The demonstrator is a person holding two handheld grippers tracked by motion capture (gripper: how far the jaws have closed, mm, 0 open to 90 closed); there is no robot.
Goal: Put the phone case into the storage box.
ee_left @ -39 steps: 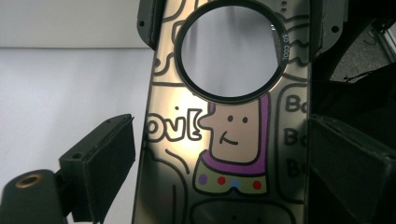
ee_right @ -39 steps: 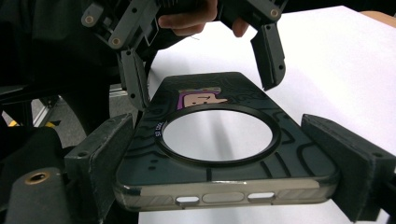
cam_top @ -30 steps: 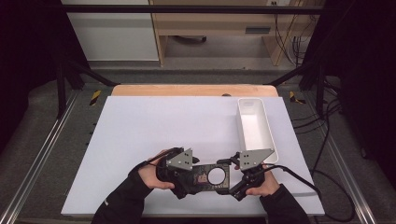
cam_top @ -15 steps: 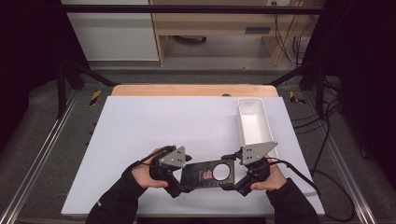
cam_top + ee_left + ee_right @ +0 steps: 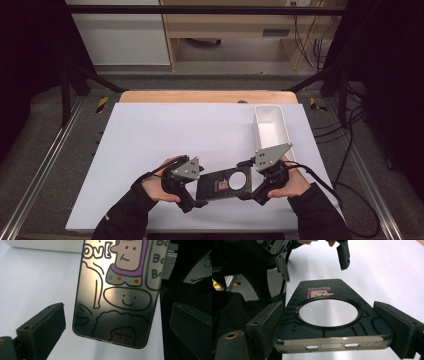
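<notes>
Phone case (image 5: 225, 184) betw. both tools, near table front; bin (image 5: 271, 131) behind-right.

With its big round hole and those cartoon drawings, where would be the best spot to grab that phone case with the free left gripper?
Grip the phone case across its two long side edges near the end facing the left gripper, coming in along its length from that end. It is thin and flat, held up off the table at its far end by the right gripper, so the narrow width probably fits between open fingers.

high view overhead; gripper views close; share phone case (image 5: 225, 184)
</notes>
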